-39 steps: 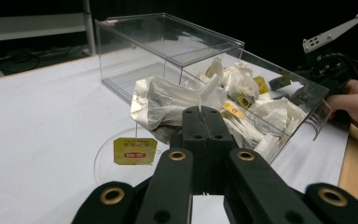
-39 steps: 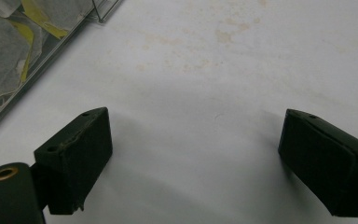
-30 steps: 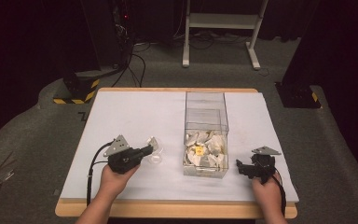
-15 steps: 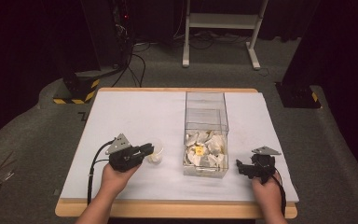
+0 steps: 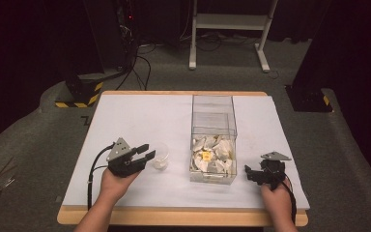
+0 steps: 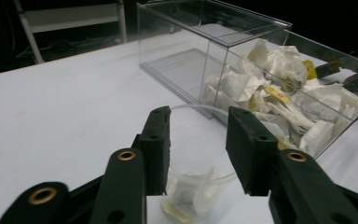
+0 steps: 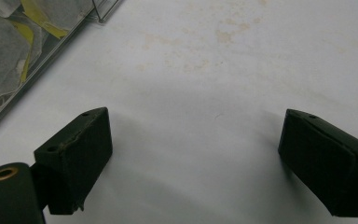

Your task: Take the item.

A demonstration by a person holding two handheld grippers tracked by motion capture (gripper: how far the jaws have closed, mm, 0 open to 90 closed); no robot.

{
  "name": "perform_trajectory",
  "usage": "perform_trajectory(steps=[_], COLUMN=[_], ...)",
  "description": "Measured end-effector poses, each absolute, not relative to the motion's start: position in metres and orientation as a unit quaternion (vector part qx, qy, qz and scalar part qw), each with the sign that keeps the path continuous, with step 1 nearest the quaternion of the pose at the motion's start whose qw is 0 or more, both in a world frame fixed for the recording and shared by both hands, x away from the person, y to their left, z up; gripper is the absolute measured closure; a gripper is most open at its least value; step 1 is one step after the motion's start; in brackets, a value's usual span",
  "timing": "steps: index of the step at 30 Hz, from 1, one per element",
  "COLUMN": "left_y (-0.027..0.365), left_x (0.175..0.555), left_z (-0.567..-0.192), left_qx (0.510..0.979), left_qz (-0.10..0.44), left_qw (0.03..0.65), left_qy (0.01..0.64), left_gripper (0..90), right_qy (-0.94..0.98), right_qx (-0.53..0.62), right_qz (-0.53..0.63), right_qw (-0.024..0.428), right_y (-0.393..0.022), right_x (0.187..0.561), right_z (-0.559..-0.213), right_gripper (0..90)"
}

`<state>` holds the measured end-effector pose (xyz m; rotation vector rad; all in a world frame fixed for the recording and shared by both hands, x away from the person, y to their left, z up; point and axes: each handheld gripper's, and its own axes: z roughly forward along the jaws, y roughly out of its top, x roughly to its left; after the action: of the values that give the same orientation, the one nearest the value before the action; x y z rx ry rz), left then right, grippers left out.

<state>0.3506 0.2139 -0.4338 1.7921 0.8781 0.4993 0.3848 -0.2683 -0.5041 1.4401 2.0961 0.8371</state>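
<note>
A clear plastic cup (image 5: 161,158) stands on the white table, left of a clear box (image 5: 213,121) that holds several tea bags (image 5: 213,153). My left gripper (image 5: 148,151) hovers at the cup's left rim. Its jaws have just been opening, and they stand apart over the cup (image 6: 200,186) with nothing pressed between them. A tea bag (image 6: 186,195) lies in the bottom of the cup. My right gripper (image 5: 249,175) rests on the table right of the box, and it (image 7: 196,121) is open above bare tabletop.
The box's far half (image 6: 177,60) is bare and the tea bags (image 6: 279,93) fill its near half. A corner of the box (image 7: 51,46) lies just left of my right gripper. The white table (image 5: 140,116) stretches behind the cup, and a dark floor with cables surrounds it.
The left gripper's jaws have spread apart over the cup. Both hands have stayed where they were, and so has the cup.
</note>
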Motion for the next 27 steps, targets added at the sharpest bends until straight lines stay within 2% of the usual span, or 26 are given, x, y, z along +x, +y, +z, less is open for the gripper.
perform_trajectory(steps=[6,18,27], left_y=[0.224,0.259,0.293], left_x=[0.351,0.353,0.357], left_z=[-0.438,-0.451,-0.480], left_qx=[0.743,0.736,0.753], left_qz=[0.221,0.230,0.230], left_qw=[0.506,0.478,0.413], left_qy=[0.379,0.420,0.458], left_gripper=[49.5,46.4,39.8], right_qy=[0.762,0.762,0.762], right_qx=[0.524,0.523,0.523], right_qz=[0.304,0.304,0.304], right_qw=[0.230,0.230,0.231], right_y=[-0.268,-0.268,-0.268], right_x=[0.385,0.385,0.385], right_z=[-0.504,-0.504,-0.504], right_gripper=[9.4,9.5,9.5])
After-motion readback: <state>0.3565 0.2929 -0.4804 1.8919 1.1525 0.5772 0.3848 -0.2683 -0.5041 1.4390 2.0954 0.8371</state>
